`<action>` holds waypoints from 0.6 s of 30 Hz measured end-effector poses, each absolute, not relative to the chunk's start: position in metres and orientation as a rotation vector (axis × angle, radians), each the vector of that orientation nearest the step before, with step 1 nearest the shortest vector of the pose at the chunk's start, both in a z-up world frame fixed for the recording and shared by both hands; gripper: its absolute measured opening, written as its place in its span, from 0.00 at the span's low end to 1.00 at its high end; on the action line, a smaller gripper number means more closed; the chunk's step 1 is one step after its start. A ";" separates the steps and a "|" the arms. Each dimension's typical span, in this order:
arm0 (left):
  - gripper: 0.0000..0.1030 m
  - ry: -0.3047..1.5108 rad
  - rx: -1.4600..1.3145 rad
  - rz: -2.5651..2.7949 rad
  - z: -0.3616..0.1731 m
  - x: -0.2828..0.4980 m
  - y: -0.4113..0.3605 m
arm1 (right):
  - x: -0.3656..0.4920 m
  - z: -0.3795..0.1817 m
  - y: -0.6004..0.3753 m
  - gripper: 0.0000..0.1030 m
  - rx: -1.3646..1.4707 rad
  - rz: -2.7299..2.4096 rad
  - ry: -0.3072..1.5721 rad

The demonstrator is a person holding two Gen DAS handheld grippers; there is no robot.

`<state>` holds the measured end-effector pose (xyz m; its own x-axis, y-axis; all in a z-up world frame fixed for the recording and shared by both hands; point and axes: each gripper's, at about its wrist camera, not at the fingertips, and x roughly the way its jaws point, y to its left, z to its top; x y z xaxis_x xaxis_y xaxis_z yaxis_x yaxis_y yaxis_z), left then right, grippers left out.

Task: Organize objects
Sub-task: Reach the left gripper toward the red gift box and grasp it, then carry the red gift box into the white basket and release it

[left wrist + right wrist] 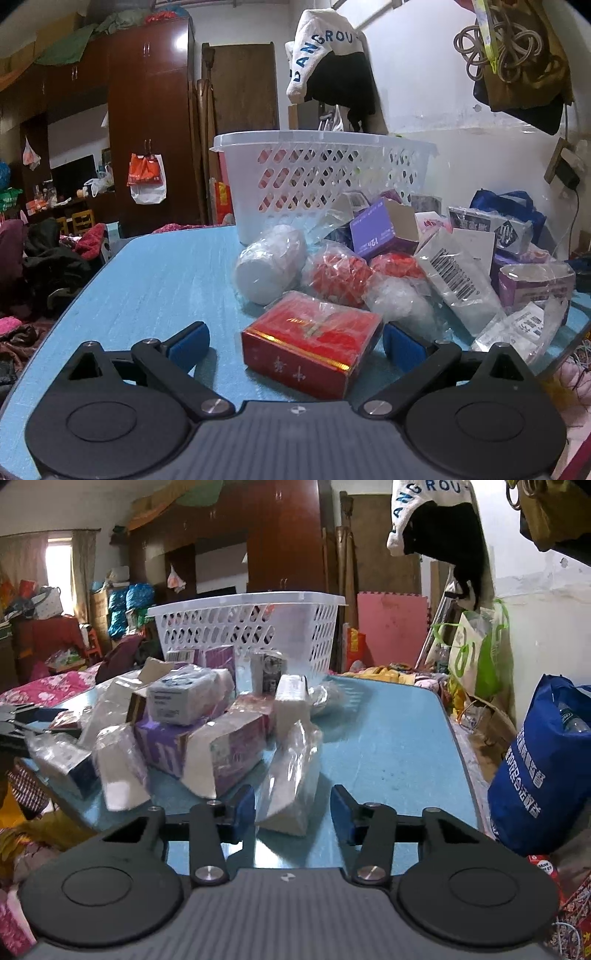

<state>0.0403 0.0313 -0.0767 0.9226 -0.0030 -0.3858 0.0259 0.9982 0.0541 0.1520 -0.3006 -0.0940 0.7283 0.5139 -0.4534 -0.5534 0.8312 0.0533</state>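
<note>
The left gripper point(295, 341) is standing wide around the red box point(312, 341); the right gripper point(292, 808) is bracketing a plastic-wrapped packet point(291, 775), not yet pinching, and the slippery film is risking a slip.

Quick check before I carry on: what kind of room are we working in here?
Most likely a cluttered lived-in bedroom or storeroom at home: tall wooden wardrobes, clothes hanging overhead, a floral bedspread beside the blue table.
</note>
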 end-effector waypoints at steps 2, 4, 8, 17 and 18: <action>0.90 0.385 0.061 -0.020 -0.078 0.039 0.030 | 0.154 -0.095 -0.299 0.48 -0.088 0.582 0.463; 0.71 0.375 0.061 -0.041 -0.076 0.035 0.031 | 0.151 -0.094 -0.300 0.36 -0.092 0.587 0.459; 0.71 0.354 0.058 -0.021 -0.068 0.028 0.035 | 0.147 -0.086 -0.310 0.36 -0.077 0.565 0.441; 0.71 0.270 -0.066 -0.035 0.004 0.052 0.055 | 0.164 -0.019 -0.295 0.36 -0.066 0.628 0.337; 0.71 0.267 -0.074 -0.051 0.014 0.062 0.055 | 0.171 -0.008 -0.285 0.36 -0.076 0.643 0.324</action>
